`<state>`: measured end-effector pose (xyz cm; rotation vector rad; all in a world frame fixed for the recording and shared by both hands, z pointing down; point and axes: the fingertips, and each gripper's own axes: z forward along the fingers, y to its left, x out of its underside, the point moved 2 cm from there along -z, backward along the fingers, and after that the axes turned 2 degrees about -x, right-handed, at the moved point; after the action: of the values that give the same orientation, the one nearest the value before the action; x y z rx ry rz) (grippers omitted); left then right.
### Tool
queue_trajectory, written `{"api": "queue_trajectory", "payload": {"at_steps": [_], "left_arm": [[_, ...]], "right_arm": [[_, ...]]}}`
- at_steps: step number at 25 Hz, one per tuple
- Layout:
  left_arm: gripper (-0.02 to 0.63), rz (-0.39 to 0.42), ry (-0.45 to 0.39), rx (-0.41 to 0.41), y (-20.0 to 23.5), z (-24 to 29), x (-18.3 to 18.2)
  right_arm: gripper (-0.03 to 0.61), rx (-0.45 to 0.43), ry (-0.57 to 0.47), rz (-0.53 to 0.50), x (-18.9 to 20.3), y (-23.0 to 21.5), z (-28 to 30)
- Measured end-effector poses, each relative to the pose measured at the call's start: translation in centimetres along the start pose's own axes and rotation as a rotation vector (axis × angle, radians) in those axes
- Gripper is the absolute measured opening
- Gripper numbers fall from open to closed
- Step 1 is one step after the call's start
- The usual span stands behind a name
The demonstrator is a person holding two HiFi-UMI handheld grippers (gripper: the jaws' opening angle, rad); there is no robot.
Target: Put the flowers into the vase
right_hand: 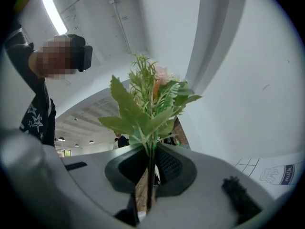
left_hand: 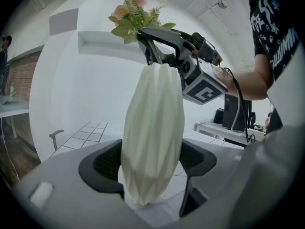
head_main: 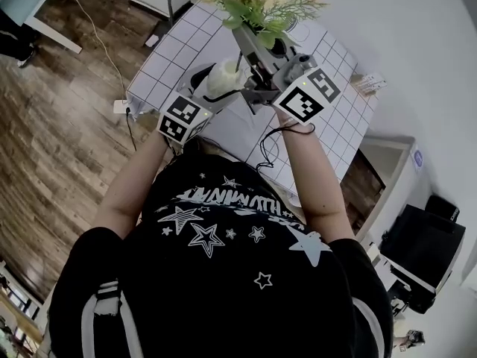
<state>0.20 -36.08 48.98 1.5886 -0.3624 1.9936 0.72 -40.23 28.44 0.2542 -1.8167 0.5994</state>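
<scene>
In the head view the flowers (head_main: 257, 2) are cut off by the top edge, and the person's shoulders and arms hide most of the near side of the white gridded table (head_main: 179, 47). The lower ends of the stems (right_hand: 150, 185) vanish between the pads of the right gripper (right_hand: 151, 168). From the left gripper view it is hard to tell whether any stem tip has entered the vase's mouth, because the right gripper's own fingers crowd that spot. The left gripper (left_hand: 151, 160) stands wide, with its two dark pads on either side of the belly of the cream ribbed vase (left_hand: 152, 132). It grips the vase, which stands upright between the pads and rises well past them. The right gripper is nearly closed, pinching the thin stems, so that the green leaves and pale pink and orange blooms fan out just beyond its fingertips. Seen from the left gripper, the right gripper sits directly above the vase's rim, with the bunch sticking up past it.
</scene>
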Motion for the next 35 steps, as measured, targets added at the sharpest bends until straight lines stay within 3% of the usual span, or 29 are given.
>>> {"api": "queue_trajectory", "payload": {"at_steps": [12,23,35], "left_arm": [[0.370,0.001,0.003,0.005,0.0,0.0,0.0],[0.370,0.000,-0.006,-0.012,0.0,-0.3,0.1],[0.374,0.006,-0.001,-0.013,-0.1,-0.1,0.3]], "right_arm": [[0.044,0.020,0.190,-0.129,4.3,1.7,-2.0],[0.071,0.110,0.328,-0.184,8.0,1.9,-3.7],[0.141,0.145,0.384,-0.252,8.3,3.0,-4.1]]}}
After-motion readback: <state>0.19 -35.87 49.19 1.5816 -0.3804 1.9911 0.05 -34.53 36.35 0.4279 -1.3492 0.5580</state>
